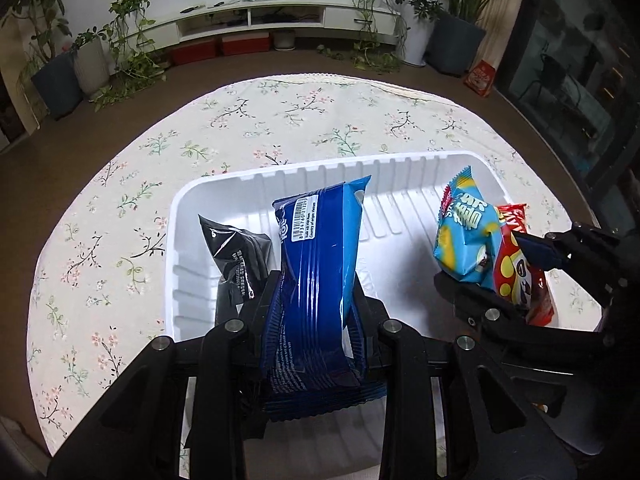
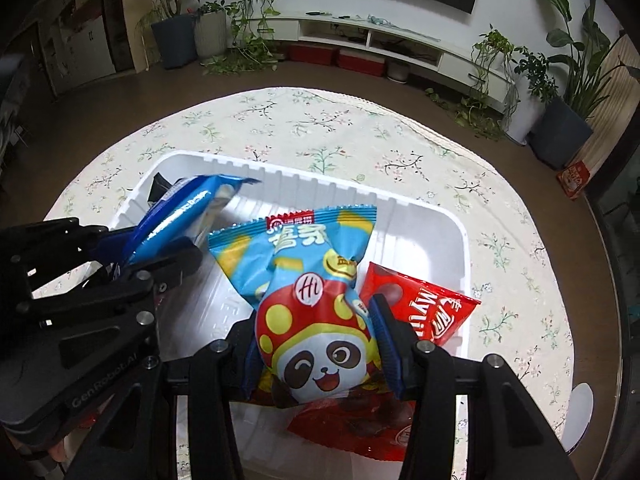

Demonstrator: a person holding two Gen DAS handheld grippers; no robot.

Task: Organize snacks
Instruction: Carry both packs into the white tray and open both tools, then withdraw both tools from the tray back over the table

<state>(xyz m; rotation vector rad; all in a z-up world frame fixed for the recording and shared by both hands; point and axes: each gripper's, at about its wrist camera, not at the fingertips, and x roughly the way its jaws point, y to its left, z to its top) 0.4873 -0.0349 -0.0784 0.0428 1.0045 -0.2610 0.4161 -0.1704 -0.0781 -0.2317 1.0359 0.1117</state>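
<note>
left tool: clamped on blue packet | black packet: just left of it | white tray: beneath, on desk | right tool: gripping light-blue packet, red packet

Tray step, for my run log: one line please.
left tool: holds blue packet | right tool: holds panda packet | both over white tray

left wrist — close, steeply down along tongs | right wrist — same | shared: white tray
</note>
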